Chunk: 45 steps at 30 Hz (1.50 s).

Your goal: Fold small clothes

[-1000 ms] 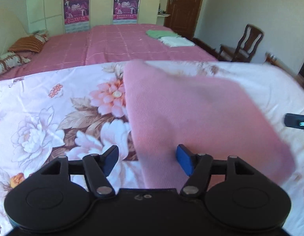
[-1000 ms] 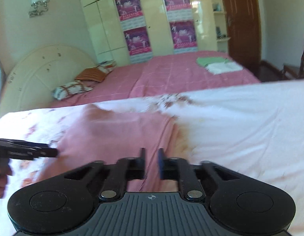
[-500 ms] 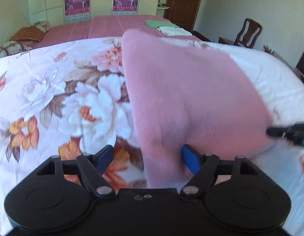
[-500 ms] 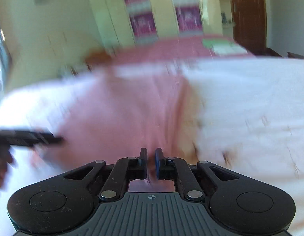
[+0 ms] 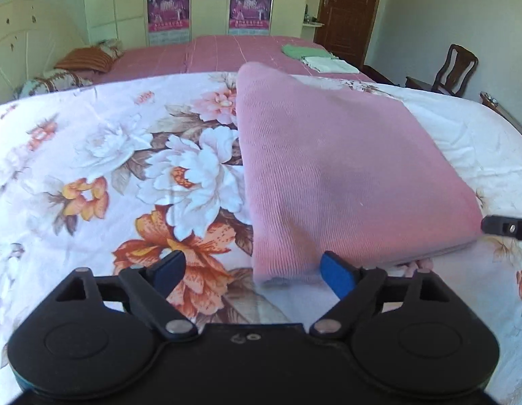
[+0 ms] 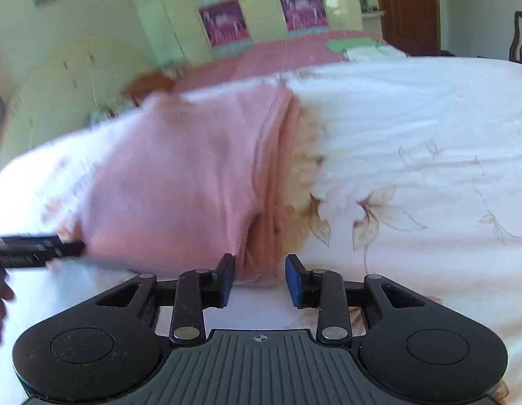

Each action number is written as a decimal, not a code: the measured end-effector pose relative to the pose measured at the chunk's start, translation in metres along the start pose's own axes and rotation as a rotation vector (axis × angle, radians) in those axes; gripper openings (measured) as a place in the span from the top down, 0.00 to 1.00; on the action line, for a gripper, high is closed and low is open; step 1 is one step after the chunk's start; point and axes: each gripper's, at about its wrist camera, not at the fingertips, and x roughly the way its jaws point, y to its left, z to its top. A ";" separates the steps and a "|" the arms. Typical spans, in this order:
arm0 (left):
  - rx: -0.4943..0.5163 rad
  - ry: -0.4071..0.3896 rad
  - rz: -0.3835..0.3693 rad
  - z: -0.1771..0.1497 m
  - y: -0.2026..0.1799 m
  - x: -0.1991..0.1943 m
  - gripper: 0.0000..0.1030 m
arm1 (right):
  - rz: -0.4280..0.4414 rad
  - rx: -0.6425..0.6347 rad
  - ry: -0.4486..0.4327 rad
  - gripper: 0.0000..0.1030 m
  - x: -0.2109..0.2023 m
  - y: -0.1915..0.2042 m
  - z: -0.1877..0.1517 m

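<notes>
A pink knitted garment (image 5: 335, 168) lies folded in layers on the floral bedsheet (image 5: 126, 175). My left gripper (image 5: 252, 273) is open, its blue pads straddling the garment's near left corner without gripping it. In the right wrist view the same garment (image 6: 180, 182) lies folded with stacked edges at its right side. My right gripper (image 6: 259, 280) is open, its pads either side of the garment's near right corner. The right gripper's tip (image 5: 507, 227) shows at the left view's right edge. The left gripper's tip (image 6: 34, 251) shows at the right view's left edge.
A second bed with a pink cover (image 5: 227, 54) stands behind, holding a green and white folded stack (image 5: 314, 57) and pillows (image 5: 82, 64). A wooden chair (image 5: 456, 67) and a brown door (image 5: 345, 10) are at the right. Wardrobes line the back wall.
The garment came down flat onto the sheet. My right gripper went from shut on the garment's corner to open. My left gripper stayed open and drew back a little.
</notes>
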 end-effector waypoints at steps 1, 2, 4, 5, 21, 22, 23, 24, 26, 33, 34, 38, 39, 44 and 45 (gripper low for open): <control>0.001 0.013 0.011 -0.004 0.000 -0.004 0.13 | 0.011 0.006 -0.028 0.68 -0.006 0.000 -0.002; 0.001 0.022 0.019 -0.008 0.000 -0.006 0.13 | 0.004 0.011 -0.024 0.68 -0.009 0.000 -0.003; -0.019 0.039 0.026 -0.016 0.004 -0.010 0.13 | 0.013 0.038 -0.011 0.68 -0.010 -0.005 -0.007; -0.032 0.046 0.022 -0.018 0.006 -0.011 0.13 | 0.017 0.059 -0.006 0.68 -0.012 -0.007 -0.007; -0.200 0.034 -0.277 0.064 0.049 0.045 0.23 | 0.164 0.357 -0.070 0.09 -0.007 -0.045 0.060; -0.197 0.044 -0.289 0.069 0.048 0.055 0.23 | 0.166 0.356 -0.053 0.15 0.005 -0.049 0.065; -0.196 0.051 -0.294 0.072 0.048 0.064 0.22 | 0.175 0.355 -0.025 0.22 0.019 -0.056 0.070; -0.203 0.054 -0.297 0.076 0.049 0.073 0.21 | 0.192 0.355 -0.003 0.26 0.031 -0.063 0.073; -0.234 0.065 -0.327 0.082 0.053 0.087 0.23 | 0.211 0.352 0.031 0.29 0.052 -0.074 0.075; -0.219 0.090 -0.387 0.099 0.045 0.118 0.28 | 0.307 0.280 0.046 0.29 0.067 -0.080 0.070; -0.214 0.090 -0.385 0.100 0.043 0.119 0.28 | 0.316 0.265 0.049 0.29 0.069 -0.078 0.071; -0.177 0.090 -0.354 0.107 0.028 0.125 0.29 | 0.300 0.180 0.064 0.38 0.078 -0.060 0.076; -0.175 0.093 -0.344 0.109 0.025 0.125 0.30 | 0.288 0.157 0.066 0.38 0.082 -0.053 0.077; -0.118 0.093 -0.276 0.116 0.006 0.123 0.45 | 0.241 0.060 0.077 0.46 0.082 -0.040 0.077; -0.107 0.088 -0.264 0.116 0.003 0.122 0.47 | 0.225 0.039 0.077 0.46 0.083 -0.036 0.077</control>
